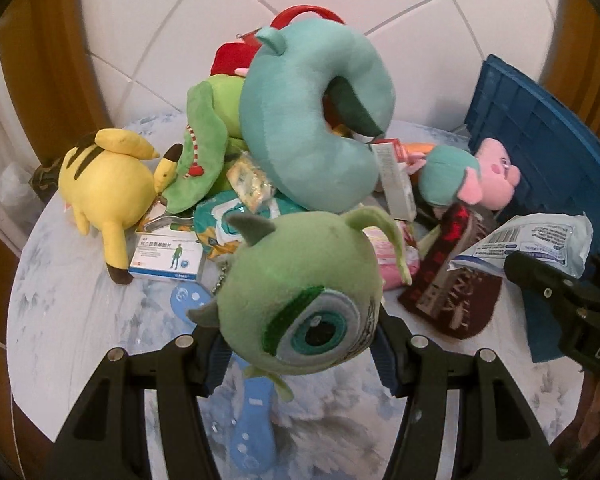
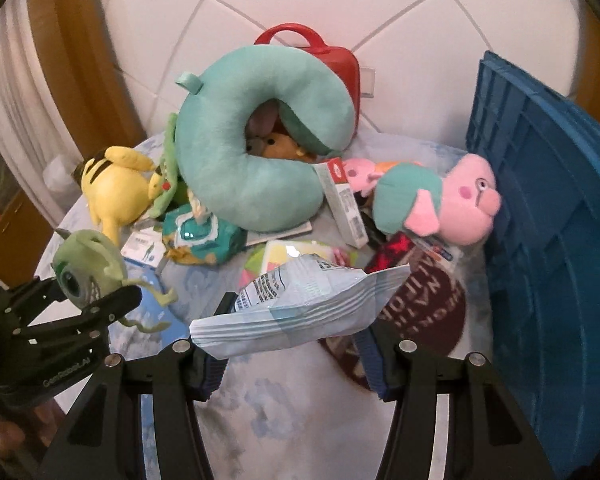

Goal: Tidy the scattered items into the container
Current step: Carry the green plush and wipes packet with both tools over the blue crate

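Here, left gripper (image 1: 300, 344) clamps a green one-eyed plush (image 1: 300, 300), grey horns, held above the table (image 1: 60, 300). Right gripper (image 2: 292, 344) pinches a crinkled pale-blue packet (image 2: 300, 312). Only the right view shows the brown toy (image 2: 280, 148) inside the teal neck pillow (image 2: 236, 152). Blue crate (image 2: 552, 240) at right edge; near tabletop bare.

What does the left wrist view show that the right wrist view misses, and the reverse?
Only the left wrist view: a blue paddle-shaped item on the table under the held green one-eyed plush. Only the right wrist view: a brown plush inside the teal neck pillow, and the red case unobstructed. Both: yellow plush, pink pig plush, blue crate, the held white packet.
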The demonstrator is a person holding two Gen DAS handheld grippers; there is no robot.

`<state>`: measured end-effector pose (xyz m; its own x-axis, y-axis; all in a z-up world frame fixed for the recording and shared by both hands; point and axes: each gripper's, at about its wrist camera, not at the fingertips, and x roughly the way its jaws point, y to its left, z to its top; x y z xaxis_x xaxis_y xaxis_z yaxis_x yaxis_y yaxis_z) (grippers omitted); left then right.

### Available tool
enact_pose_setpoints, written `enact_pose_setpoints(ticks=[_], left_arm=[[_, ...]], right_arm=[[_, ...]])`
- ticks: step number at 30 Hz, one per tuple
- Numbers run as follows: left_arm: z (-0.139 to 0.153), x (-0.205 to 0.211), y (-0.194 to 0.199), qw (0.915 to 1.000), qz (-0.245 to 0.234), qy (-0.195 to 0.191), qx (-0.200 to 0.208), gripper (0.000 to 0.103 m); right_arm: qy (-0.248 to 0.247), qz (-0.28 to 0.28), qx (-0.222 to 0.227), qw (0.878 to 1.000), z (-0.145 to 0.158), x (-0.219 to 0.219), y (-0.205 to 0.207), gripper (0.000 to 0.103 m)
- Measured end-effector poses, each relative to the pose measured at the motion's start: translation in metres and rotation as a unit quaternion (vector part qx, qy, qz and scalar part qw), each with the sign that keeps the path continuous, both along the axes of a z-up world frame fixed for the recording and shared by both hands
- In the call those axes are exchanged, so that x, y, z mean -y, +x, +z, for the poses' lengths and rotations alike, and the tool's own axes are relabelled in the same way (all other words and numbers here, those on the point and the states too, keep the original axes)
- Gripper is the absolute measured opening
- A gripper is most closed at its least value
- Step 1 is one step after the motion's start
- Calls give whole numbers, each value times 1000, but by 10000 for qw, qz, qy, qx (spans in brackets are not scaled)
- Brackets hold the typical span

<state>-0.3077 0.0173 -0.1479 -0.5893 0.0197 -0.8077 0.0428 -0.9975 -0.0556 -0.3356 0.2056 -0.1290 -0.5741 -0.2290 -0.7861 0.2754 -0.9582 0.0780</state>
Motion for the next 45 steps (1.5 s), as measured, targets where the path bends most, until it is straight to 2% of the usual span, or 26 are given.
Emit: enact_pose_setpoints(ticks=[13,19,22,28,32,34,37,40,45], left_arm=[[26,-39,20,9977,-648,105,-191,58],[53,-82,26,9954,-862,112,-408,58],[70,-111,24,9943,-909,145,-540,58],[106,-211,18,9907,-1017,226,-880,58],[130,-277,12,9888,-1037,207,-1053,58],[141,-308,9,9885,-1018,188,-1104,58],[156,-352,8,9877,-1049,143,-1154,58],[162,-397,9,9847,-1308,-33,-1149,58],[142,-448,0,9845,-1565,-95,-788,58]], right_arm=[[122,-484,-349,9981,42,-22,45,55],[99,-630,-577,9963,67,-52,56,55],[-15,-657,-684,9955,81,-82,58,55],[-52,-724,-1038,9919,110,-165,63,55],[-103,-776,-1161,9901,127,-244,68,54],[-285,-772,-1210,9892,136,-281,70,53],[-219,-873,-1290,9875,148,-322,70,51],[-261,-1105,-1284,9852,150,-365,69,51],[-278,-1420,-1048,9839,130,-414,63,50]])
